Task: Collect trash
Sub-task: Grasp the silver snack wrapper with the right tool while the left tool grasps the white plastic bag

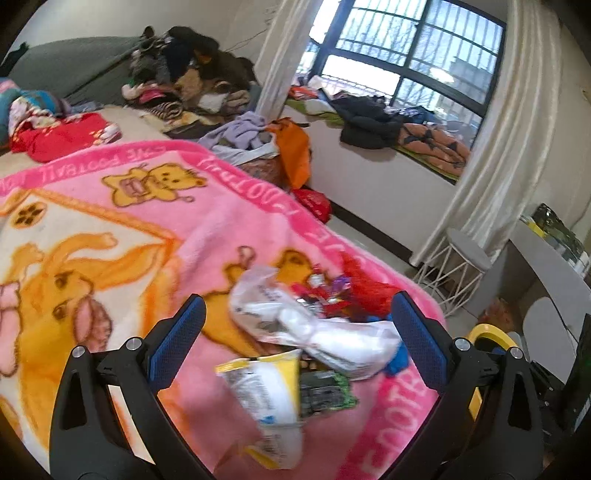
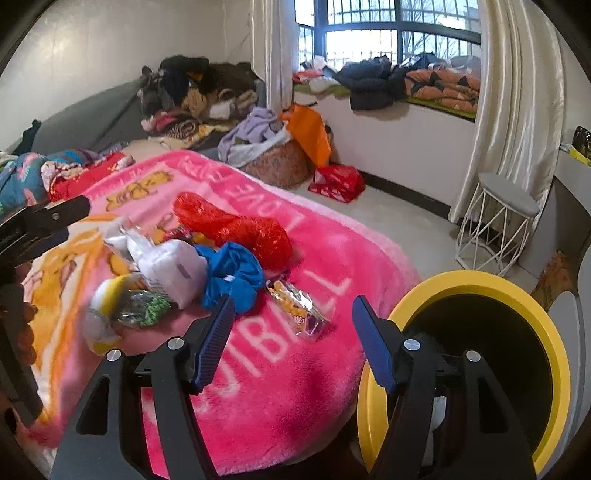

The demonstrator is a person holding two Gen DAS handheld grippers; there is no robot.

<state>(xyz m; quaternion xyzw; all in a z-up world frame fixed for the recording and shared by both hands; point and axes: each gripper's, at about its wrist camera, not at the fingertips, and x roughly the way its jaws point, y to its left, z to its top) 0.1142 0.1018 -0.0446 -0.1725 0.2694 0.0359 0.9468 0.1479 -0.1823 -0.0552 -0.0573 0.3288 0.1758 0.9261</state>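
Through the left wrist camera I see my left gripper (image 1: 297, 326) spread wide and empty above the trash pile (image 1: 314, 332) on the pink blanket (image 1: 147, 229). Through the right, my right gripper (image 2: 293, 325) gapes empty near an orange wrapper (image 2: 297, 308), with the yellow-rimmed bin (image 2: 550, 332) just beside the bed.

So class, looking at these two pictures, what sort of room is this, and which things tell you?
Most likely a lived-in bedroom: a bed under a pink cartoon blanket, heaps of clothes against the wall, and a curtained window with a cushioned ledge.
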